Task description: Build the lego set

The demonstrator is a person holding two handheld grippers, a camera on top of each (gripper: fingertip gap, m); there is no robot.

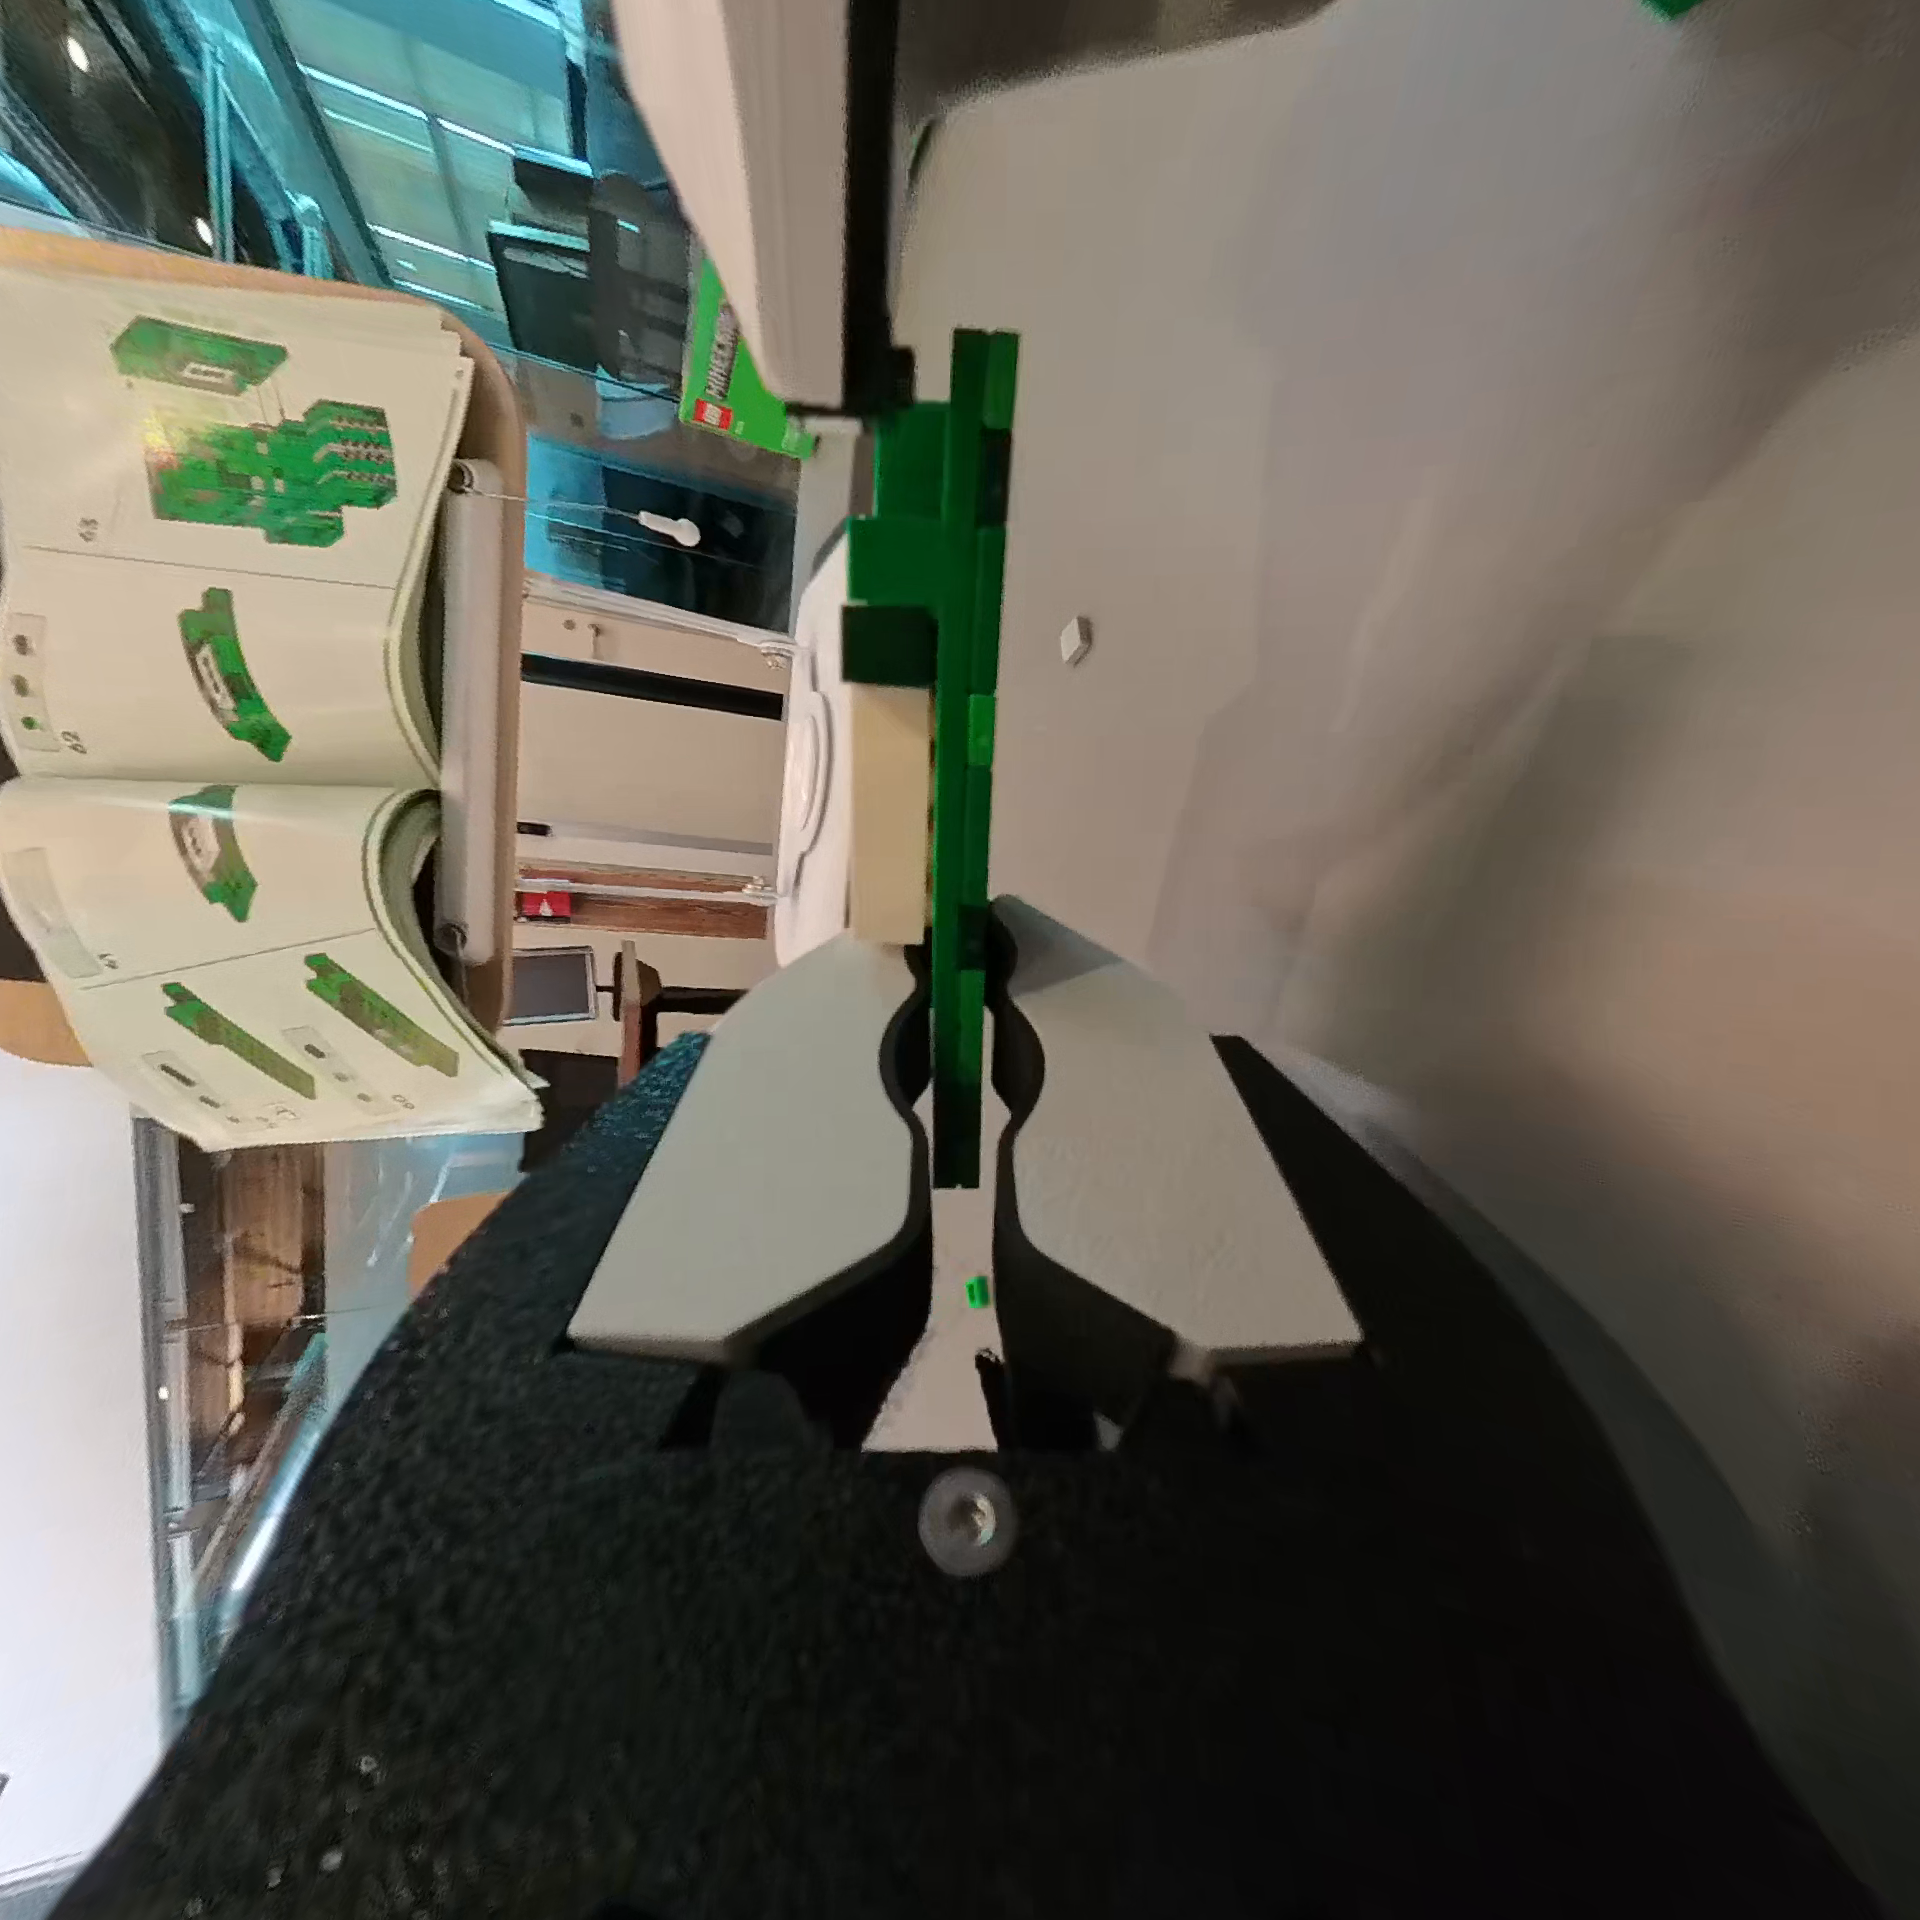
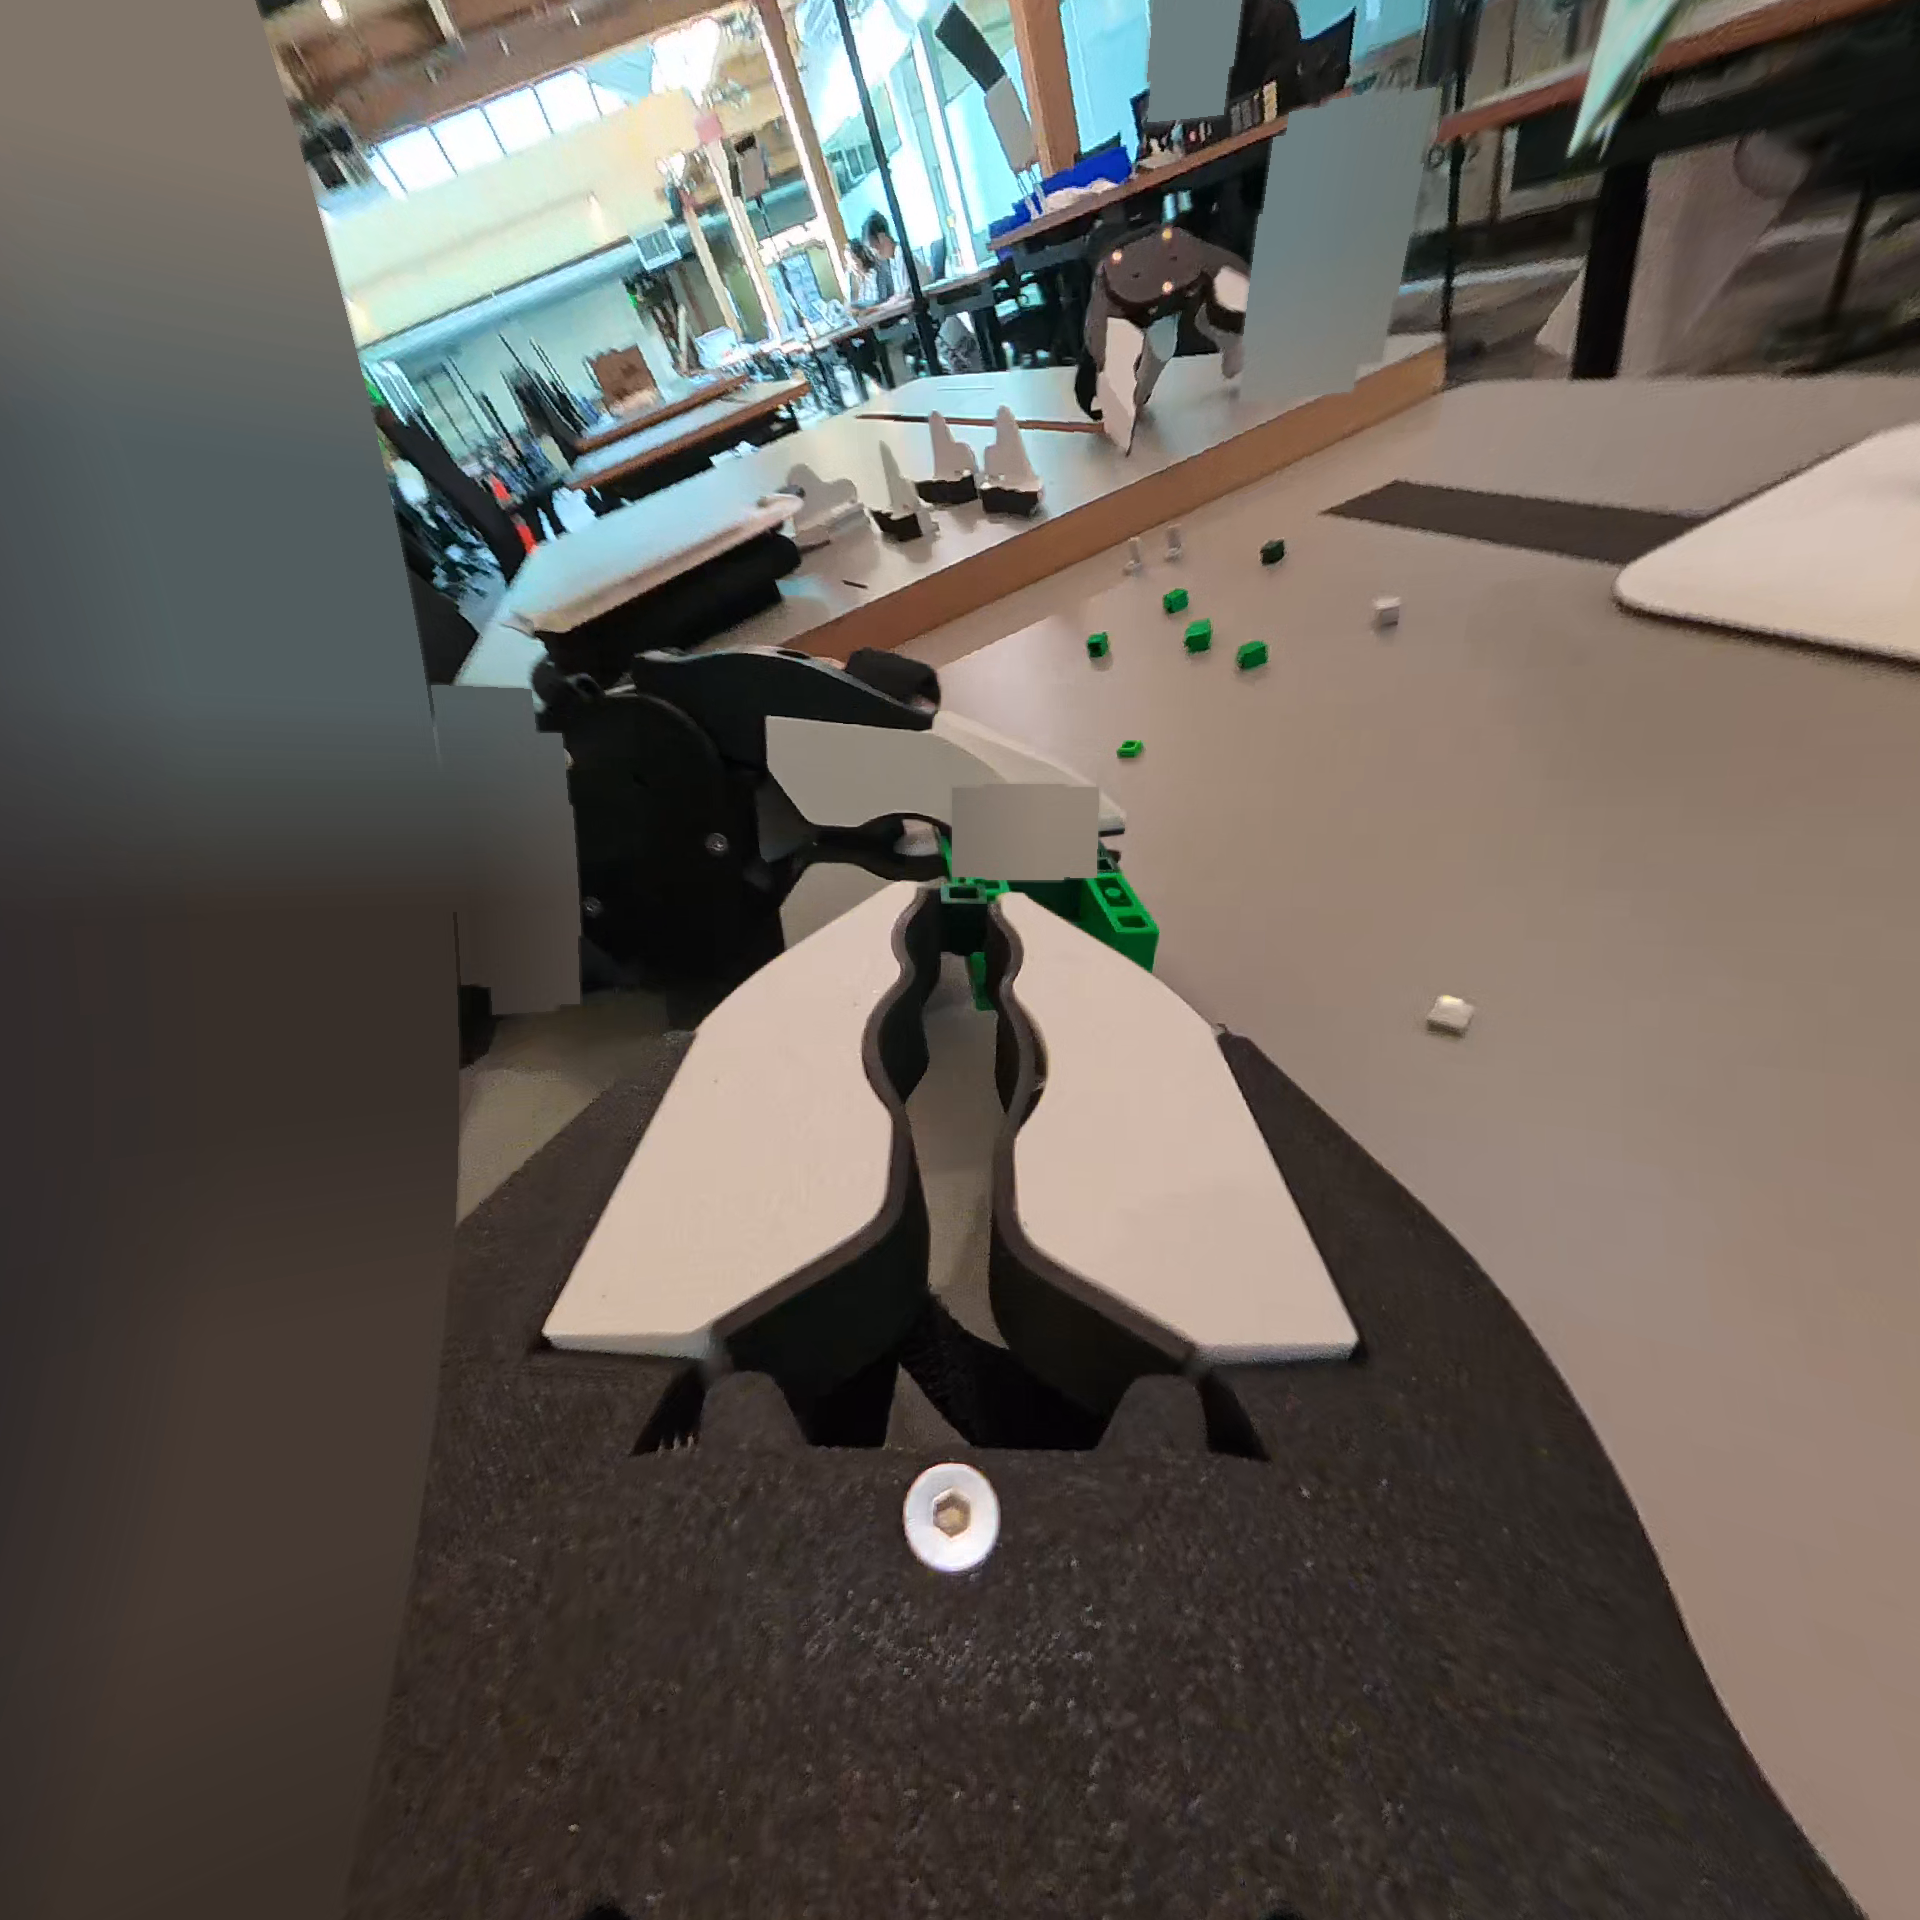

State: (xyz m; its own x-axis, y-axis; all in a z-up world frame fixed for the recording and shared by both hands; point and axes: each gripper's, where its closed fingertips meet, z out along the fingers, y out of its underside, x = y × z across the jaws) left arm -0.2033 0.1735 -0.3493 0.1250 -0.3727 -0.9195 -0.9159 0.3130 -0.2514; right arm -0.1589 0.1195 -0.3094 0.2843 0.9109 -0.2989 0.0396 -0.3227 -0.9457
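Note:
A long green lego assembly (image 1: 971, 644), made of stacked plates with stepped bricks on one side, is held edge-on above the grey table (image 1: 1455, 727). My left gripper (image 1: 956, 935) is shut on its near end. My right gripper (image 2: 961, 909) is shut on a small green end part of the same assembly (image 2: 1117, 914). The right gripper's white fingers (image 1: 769, 208) reach the assembly's far end in the left wrist view. The left gripper (image 2: 831, 769) shows side-on in the right wrist view.
An open instruction booklet (image 1: 239, 623) stands on a holder at the left. Several loose green pieces (image 2: 1195, 634) and a small white piece (image 2: 1449, 1013) lie on the table (image 2: 1455, 831). A white pad (image 2: 1787, 561) lies at the far right.

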